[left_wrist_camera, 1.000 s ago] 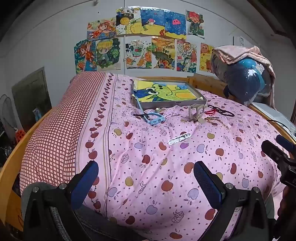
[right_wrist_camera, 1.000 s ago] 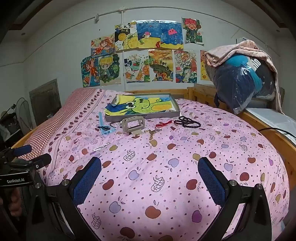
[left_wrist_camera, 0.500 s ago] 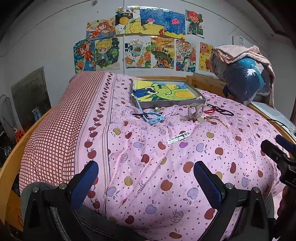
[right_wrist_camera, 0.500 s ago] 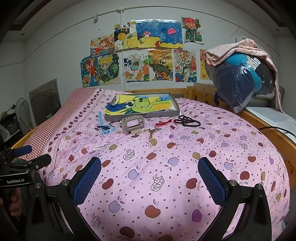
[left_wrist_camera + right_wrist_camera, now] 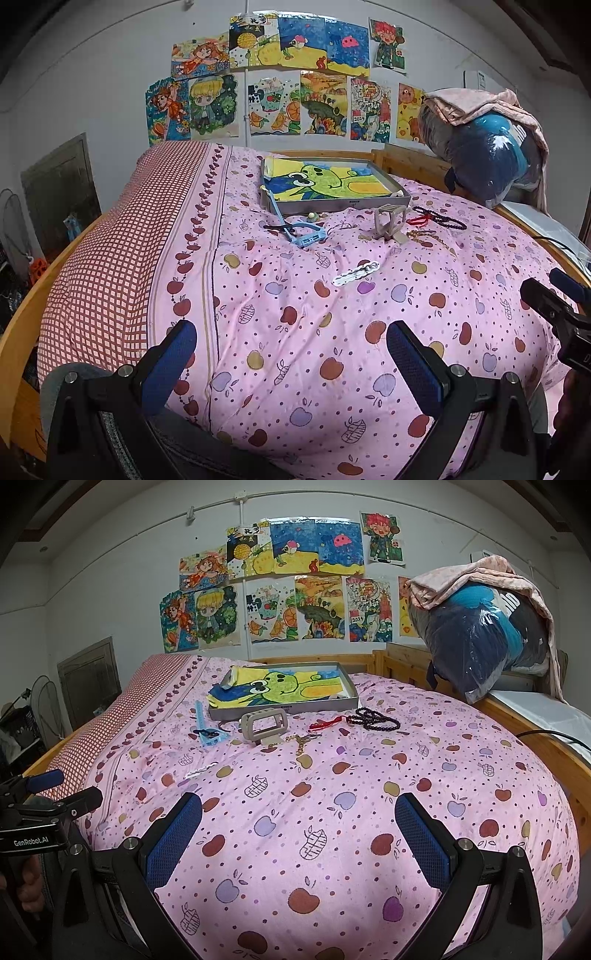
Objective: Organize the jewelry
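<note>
From the left wrist view, the left gripper (image 5: 291, 354) with its blue pads is wide open and holds nothing. It hangs over the near part of the pink quilt with apple prints (image 5: 332, 332). The quilt here is bare, so there is lots of room between the gripper and the jewelry far away. A red checked band (image 5: 122, 258) runs down the quilt's left side, next to the wooden bed edge (image 5: 26, 310). Far off lies a flat grey tray with a green cartoon drawing inside (image 5: 332, 201). Just near the tray's front edge are a light blue strap (image 5: 295, 230), a beige stand (image 5: 388, 219), a dark bead bracelet with a red tassel (image 5: 439, 219) and a thin gold chain (image 5: 430, 236). A white bead strand (image 5: 356, 273) lies alone, nearer than the rest. The right gripper (image 5: 561, 299) pokes in at the right edge.

From the right wrist view, the right gripper (image 5: 299, 830) is also wide open and empty, over bare quilt (image 5: 369, 794). The tray (image 5: 284, 710) sits far, in the middle. The beige stand (image 5: 264, 725) touches its front edge. The dark bead bracelet (image 5: 373, 720) lies to the right, and the gold chain (image 5: 301, 742) is just nearer than the stand. The blue strap (image 5: 205, 727) is on the left, and the white bead strand (image 5: 199, 770) is nearer. The left gripper (image 5: 48, 794) shows at the left edge. A big plastic-wrapped bundle (image 5: 487, 642) sits past the bed's right rail (image 5: 535, 734).
</note>
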A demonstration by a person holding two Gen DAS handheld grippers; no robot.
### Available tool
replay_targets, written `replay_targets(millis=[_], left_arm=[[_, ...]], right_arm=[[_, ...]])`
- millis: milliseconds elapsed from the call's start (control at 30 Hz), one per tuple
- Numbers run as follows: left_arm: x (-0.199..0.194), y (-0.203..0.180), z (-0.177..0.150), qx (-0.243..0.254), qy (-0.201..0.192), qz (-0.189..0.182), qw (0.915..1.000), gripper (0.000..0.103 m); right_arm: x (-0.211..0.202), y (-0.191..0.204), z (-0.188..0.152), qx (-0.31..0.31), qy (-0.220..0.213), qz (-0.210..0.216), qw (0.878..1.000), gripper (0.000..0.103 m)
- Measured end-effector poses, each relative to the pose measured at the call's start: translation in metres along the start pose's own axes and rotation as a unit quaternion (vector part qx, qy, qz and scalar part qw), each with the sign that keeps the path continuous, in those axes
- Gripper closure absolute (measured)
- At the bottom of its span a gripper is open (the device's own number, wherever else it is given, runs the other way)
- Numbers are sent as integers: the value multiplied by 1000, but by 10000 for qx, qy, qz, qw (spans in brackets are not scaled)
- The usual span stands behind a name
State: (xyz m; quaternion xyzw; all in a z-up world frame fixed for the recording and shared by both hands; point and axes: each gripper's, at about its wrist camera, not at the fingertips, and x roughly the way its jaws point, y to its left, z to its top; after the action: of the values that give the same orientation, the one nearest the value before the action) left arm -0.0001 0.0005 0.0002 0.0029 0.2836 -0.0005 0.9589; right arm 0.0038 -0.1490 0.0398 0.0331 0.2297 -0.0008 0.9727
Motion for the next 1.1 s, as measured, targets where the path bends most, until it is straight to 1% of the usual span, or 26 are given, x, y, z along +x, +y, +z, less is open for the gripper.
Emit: replay_targets(millis=[200,400,700,1100], left_arm=[[0,0,0,-2,8,0,10000,0],[4,0,-9,0,17,-5,10000,0],[9,-9,-9,10,30,-12,10000,0],[9,-8,-9,14,36,-10,10000,0]], right_arm=[[1,0,0,-2,18,0,10000,1],[-1,0,1,-4,21,-5,10000,1],[2,-1,-2,1,35,-3,10000,1],[3,-2,-2,14,42,1,10000,1]])
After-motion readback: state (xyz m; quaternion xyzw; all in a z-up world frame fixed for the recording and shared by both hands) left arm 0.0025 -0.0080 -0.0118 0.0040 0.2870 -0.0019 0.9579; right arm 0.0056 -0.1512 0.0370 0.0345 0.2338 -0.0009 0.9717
